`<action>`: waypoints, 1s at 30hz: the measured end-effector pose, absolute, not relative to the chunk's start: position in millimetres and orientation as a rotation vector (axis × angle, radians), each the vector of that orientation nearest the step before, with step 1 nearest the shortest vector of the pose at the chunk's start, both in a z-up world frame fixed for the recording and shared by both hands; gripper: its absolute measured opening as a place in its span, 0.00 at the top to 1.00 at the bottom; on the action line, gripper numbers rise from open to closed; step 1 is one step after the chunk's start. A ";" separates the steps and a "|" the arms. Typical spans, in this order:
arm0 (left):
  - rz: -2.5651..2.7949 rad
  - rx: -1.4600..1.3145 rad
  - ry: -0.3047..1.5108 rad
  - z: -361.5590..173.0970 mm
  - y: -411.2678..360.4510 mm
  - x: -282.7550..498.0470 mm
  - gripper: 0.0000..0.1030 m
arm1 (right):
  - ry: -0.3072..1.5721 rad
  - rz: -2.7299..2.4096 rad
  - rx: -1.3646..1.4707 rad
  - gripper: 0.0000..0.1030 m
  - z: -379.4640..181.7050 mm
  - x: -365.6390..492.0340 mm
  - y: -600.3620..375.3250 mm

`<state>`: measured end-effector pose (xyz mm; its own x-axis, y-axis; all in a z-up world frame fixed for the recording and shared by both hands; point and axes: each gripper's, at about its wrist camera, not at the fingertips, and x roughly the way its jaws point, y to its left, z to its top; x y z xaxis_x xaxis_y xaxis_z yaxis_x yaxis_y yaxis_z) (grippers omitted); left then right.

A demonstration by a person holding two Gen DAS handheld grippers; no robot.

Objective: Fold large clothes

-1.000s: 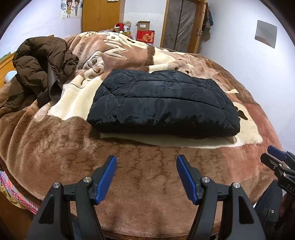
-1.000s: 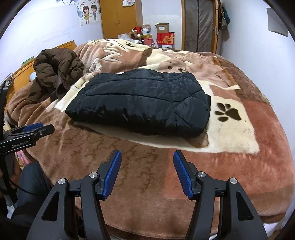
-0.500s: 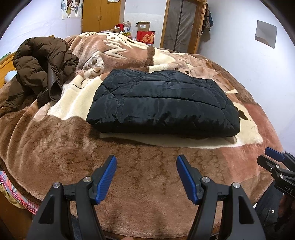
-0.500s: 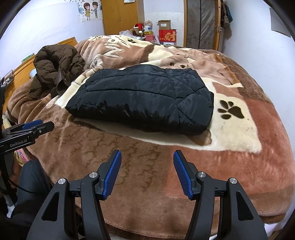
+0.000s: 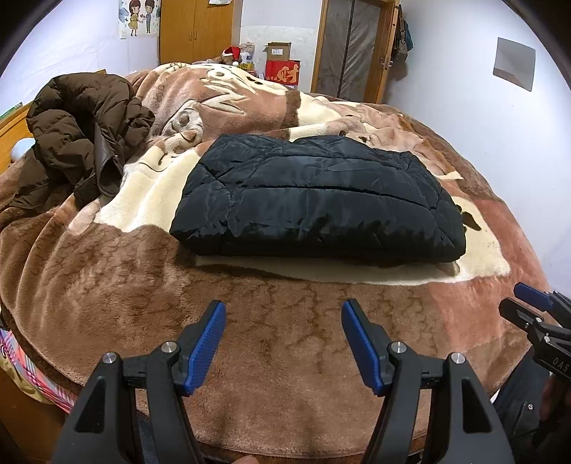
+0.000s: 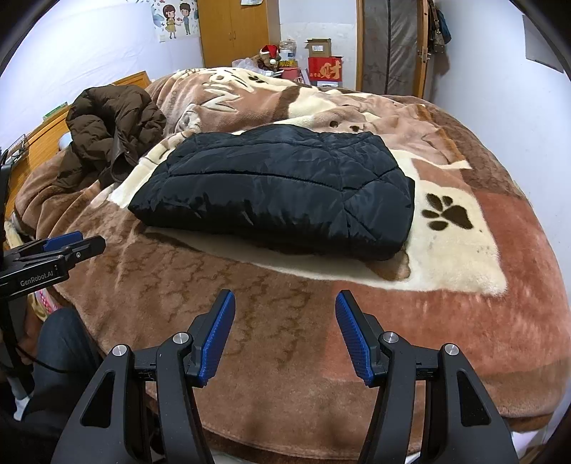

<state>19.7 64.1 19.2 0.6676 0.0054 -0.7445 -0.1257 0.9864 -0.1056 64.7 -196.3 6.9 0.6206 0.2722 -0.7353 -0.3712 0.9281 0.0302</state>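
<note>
A black quilted jacket (image 5: pixel 314 200) (image 6: pixel 282 192) lies folded into a flat rectangle in the middle of the bed. My left gripper (image 5: pixel 283 317) hovers open over the blanket near the bed's front edge, well short of the jacket, with nothing between its blue pads. My right gripper (image 6: pixel 284 308) also stands open and empty, just as far back from the jacket. Each gripper shows at the edge of the other's view: the right gripper (image 5: pixel 524 303) at the right, the left gripper (image 6: pixel 71 244) at the left.
A crumpled brown puffer coat (image 5: pixel 78 132) (image 6: pixel 110 125) is heaped at the bed's left side. The brown and cream plush blanket (image 5: pixel 249 321) covers the bed. Boxes (image 5: pixel 282 69) and a wardrobe (image 5: pixel 194 30) stand behind. A person's dark-trousered leg (image 6: pixel 60 342) is at the bed's front left.
</note>
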 end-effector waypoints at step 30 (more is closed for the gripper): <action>0.079 -0.154 0.828 25.5 62.2 13.5 0.32 | 0.819 0.370 -0.131 0.43 9.3 63.2 -196.7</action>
<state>13.5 62.2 25.5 0.6744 0.0095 -0.7383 -0.1298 0.9859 -0.1059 63.2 -196.7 9.3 0.6233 0.2714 -0.7334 -0.3712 0.9281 0.0279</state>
